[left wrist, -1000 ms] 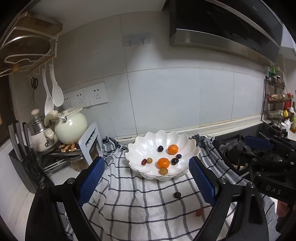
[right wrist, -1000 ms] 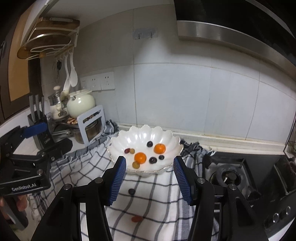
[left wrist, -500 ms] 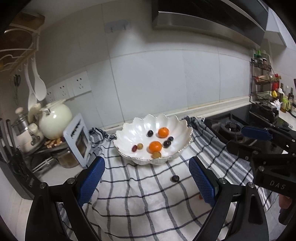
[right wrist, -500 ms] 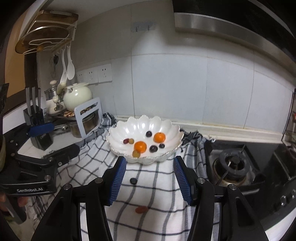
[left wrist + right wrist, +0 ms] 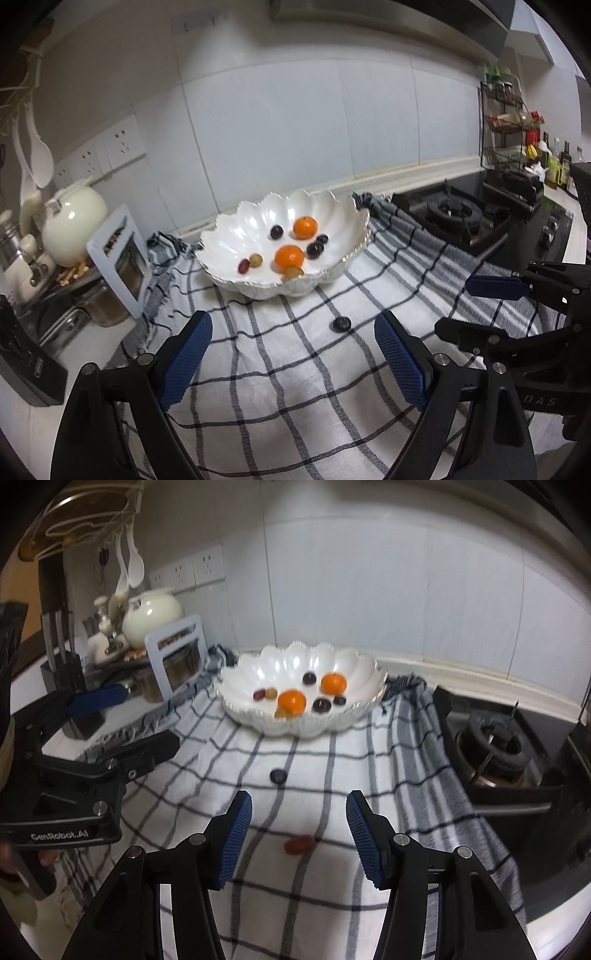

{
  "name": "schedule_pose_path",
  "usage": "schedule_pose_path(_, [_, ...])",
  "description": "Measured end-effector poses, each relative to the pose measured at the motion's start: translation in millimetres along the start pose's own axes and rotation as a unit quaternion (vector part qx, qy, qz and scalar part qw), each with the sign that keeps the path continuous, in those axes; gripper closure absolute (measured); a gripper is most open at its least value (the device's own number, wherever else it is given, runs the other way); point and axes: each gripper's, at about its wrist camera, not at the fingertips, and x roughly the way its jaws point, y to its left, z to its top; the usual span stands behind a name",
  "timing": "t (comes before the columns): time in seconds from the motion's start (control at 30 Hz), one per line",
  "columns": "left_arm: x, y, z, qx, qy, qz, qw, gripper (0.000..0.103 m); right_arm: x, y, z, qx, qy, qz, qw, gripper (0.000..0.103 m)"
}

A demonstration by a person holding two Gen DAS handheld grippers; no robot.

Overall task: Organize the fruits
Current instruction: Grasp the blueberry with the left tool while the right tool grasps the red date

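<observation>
White scalloped bowl [image 5: 284, 251] sits on the checked cloth [image 5: 295, 387] toward the wall edge of the counter, holding two oranges and several small dark and reddish fruits. Left wrist view: left gripper [image 5: 291, 354] has its blue pads spread wide, nothing between them. One dark grape [image 5: 341, 324] lies loose on the cloth between the bowl and the fingers, ahead of them and closer to the right-hand pad than to the left-hand one. Right gripper [image 5: 476, 306] shows at the cloth's stove-side edge, fingers parted, empty. The red fruit is not visible from this camera; I judge it hidden behind the left gripper's right-hand finger.

Right wrist view: right gripper [image 5: 299, 834] fingers wide apart, holding nothing. Red oblong fruit [image 5: 298, 844] lies on the cloth almost midway between the two pads, slightly beyond the tips, toward the front edge of the counter. Long axis runs roughly across the gap, finger to finger, a little tilted. Dark grape [image 5: 278, 776] lies farther on, about halfway to the bowl [image 5: 301, 686]. Left gripper [image 5: 122, 727] hangs over the cloth's left edge, well apart from both loose fruits.

Judgement: right gripper is the nearer hand for the red fruit; a short forward-and-down move should bracket it. Closing along the long axis risks it squirting out, so a small wrist turn may help. Two fruits remain outside the bowl.
</observation>
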Motion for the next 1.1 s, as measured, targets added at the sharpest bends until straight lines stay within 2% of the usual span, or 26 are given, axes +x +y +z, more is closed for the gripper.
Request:
schedule_pose_path(0.3, [39.3, -3.1, -12.6, 0.018, 0.035, -0.03, 0.9988, 0.02, 33.8, -0.4, -19.4, 0.0, 0.04, -0.001, 0.999, 0.049])
schedule_pose_path(0.53, [71.6, -8.3, -18.4, 0.022, 0.06, -0.055, 0.9964, 0.026, 54.4, -4.7, -29.5, 0.007, 0.066, 0.004, 0.998, 0.056])
schedule_pose_path(0.8, [97.6, -18.2, -19.1, 0.029, 0.074, -0.079, 0.9937, 0.033, 65.8, -8.2, -34.9, 0.017, 0.071, 0.015, 0.997, 0.063])
schedule_pose_path(1.1, [126.3, -26.5, -19.8, 0.016, 0.097, -0.093, 0.9908, 0.049, 75.3, -10.8, -37.0, 0.02, 0.074, 0.022, 0.997, 0.068])
